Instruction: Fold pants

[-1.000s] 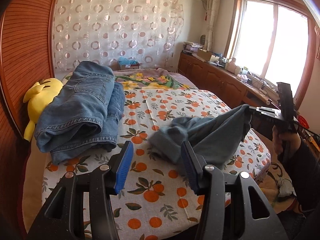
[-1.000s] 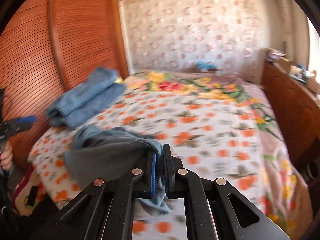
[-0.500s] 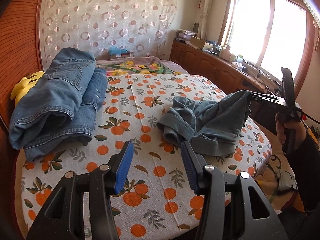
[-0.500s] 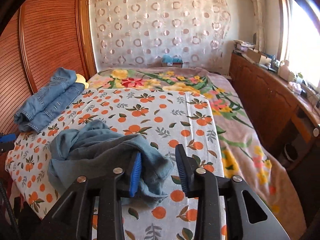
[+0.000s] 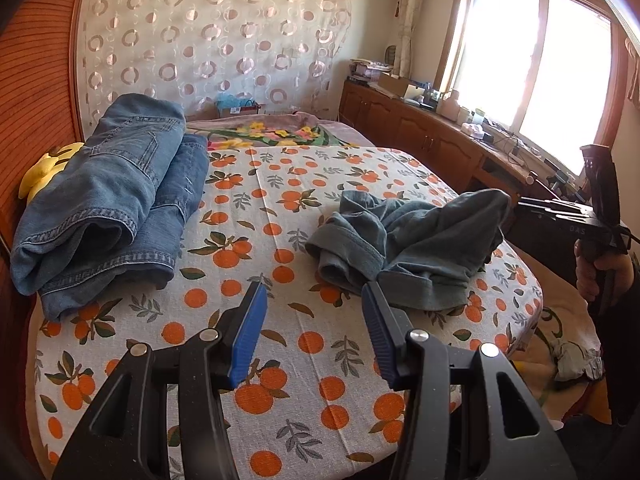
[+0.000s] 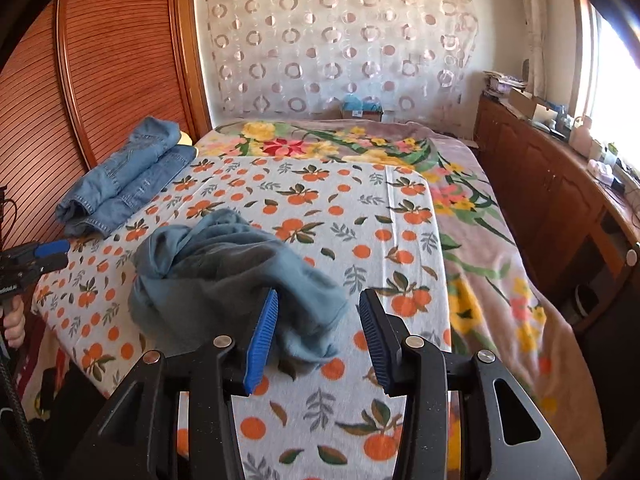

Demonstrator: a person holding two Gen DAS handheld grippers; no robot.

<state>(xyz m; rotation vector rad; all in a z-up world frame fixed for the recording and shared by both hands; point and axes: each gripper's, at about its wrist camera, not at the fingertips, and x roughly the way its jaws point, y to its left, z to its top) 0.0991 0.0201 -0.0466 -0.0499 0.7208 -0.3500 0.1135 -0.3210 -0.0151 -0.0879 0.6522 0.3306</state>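
Two grippers are under my control here, and both stand with their blue-padded jaws spread wide, holding nothing. My left gripper (image 5: 314,334) hovers low over the near edge of the orange-print sheet (image 5: 280,216), fingers pointing up the bed toward the curtained wall (image 5: 208,36). My right gripper (image 6: 318,330) comes in from the other side of the bed; its left pad (image 6: 262,336) sits just in front of the near flap of cloth, but I cannot tell whether it touches. In the left view I see the right gripper out at the bed's edge, level and gripped by a hand (image 5: 596,274).

One pair of grey-blue pants (image 5: 404,246) is what I am working on. They lie crumpled in a heap on the orange-print sheet, toward the bed's near corner on my right side. The heap is bunched, so its long axis is loose at best: it runs roughly across the bed between my two grippers, with a hemmed opening (image 5: 344,246) facing my left gripper and the far end peaked up near my right one.

One stack of folded blue jeans (image 5: 108,196) lies well apart, beside the wooden panel (image 6: 116,72), long axis running up the bed. One yellow plush toy (image 5: 46,166) peeks out behind it.
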